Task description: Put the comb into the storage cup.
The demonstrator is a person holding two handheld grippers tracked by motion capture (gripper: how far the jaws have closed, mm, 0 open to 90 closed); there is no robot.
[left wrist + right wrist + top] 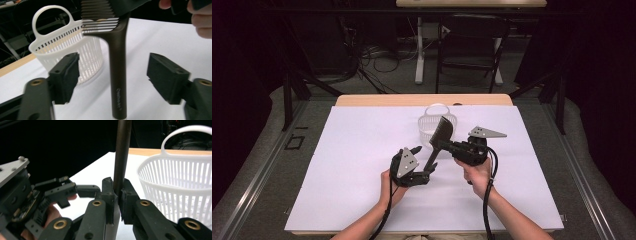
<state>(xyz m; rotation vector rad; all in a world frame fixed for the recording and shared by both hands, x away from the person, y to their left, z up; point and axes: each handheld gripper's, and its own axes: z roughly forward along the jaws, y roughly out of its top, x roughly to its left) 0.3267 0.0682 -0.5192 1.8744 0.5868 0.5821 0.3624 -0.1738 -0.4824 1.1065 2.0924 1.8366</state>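
Observation:
A dark brown comb (pixel 441 134) stands tilted above the white sheet, with its teeth up and its handle (pixel 118 75) pointing down. My right gripper (pixel 445 146) is shut on the comb's handle (pixel 122 152) partway up. My left gripper (pixel 424 164) is open, and the lower end of the handle hangs between its two pads (pixel 65 75) without touching either. In the right gripper view the left gripper (pixel 52 195) sits low at the left, with a hand behind it.
A white slatted plastic basket (pixel 434 116) with a loop handle stands just behind the comb, toward the table's far edge (pixel 422 99). It is also close by as the basket (pixel 67 47) and the basket (pixel 180 182). White sheet (pixel 352 165) covers the table.

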